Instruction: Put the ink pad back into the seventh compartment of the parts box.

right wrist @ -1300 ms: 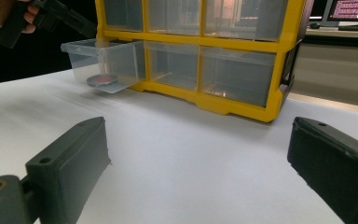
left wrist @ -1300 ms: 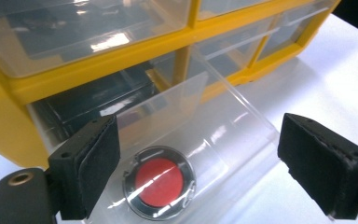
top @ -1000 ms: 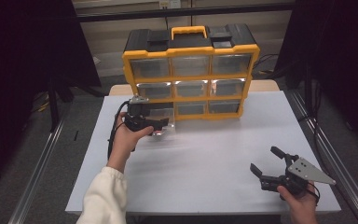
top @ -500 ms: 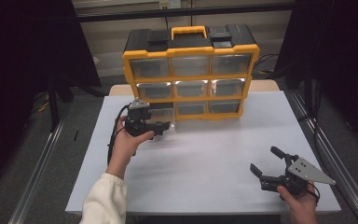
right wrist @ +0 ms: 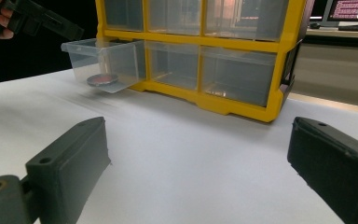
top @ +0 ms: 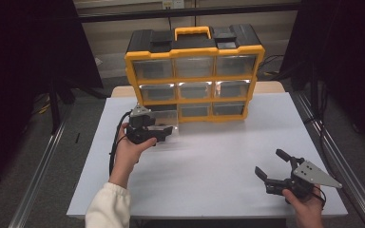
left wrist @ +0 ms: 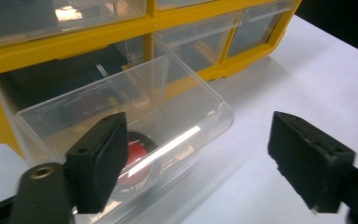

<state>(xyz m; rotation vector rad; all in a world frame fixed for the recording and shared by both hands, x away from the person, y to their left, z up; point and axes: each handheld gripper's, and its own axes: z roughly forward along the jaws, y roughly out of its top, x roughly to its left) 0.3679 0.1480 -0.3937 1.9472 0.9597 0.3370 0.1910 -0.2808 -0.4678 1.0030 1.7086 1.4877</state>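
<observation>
I held the left gripper, jaws wide and empty, over the clear drawer pulled from the yellow cabinet at its seven o'clock corner, likely to reach the red disc inside. My right gripper waited at five o'clock on the table, also wide, well apart, probably to stay clear.

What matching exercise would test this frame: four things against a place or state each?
Things:
1. clear drawer
2. red disc
3. left tool
4. right tool

Places or states:
A. open, near the table's front right corner
B. pulled out of the cabinet's bottom left slot
C. open, at the pulled-out drawer
D. lying inside the drawer

Pairs: 1-B, 2-D, 3-C, 4-A
</observation>
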